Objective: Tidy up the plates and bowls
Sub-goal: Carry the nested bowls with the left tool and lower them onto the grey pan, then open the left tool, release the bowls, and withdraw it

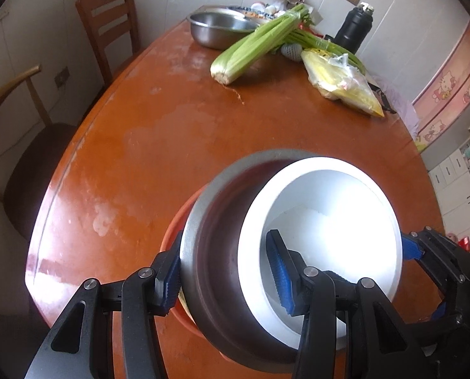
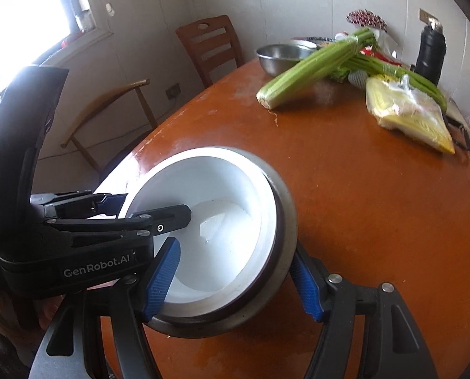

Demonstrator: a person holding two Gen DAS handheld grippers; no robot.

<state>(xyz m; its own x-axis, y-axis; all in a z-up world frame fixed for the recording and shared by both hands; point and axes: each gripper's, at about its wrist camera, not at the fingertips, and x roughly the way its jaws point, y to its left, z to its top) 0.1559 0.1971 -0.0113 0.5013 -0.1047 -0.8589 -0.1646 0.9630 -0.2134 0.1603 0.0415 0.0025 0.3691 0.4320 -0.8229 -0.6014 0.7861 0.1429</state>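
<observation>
White bowl (image 1: 323, 221) sits nested inside the steel bowl (image 1: 216, 252), tilted over an orange dish (image 1: 174, 237) at the near end of the wooden table (image 1: 171, 120). Your left gripper (image 1: 227, 273) is pinching the stack's left rim — one pad outside the steel, one inside the white. Your right gripper (image 2: 235, 279) clamps the opposite rim the same way. Celery (image 1: 253, 50), another steel basin (image 1: 216, 28) and a black flask (image 1: 355, 27) sit at the far end.
</observation>
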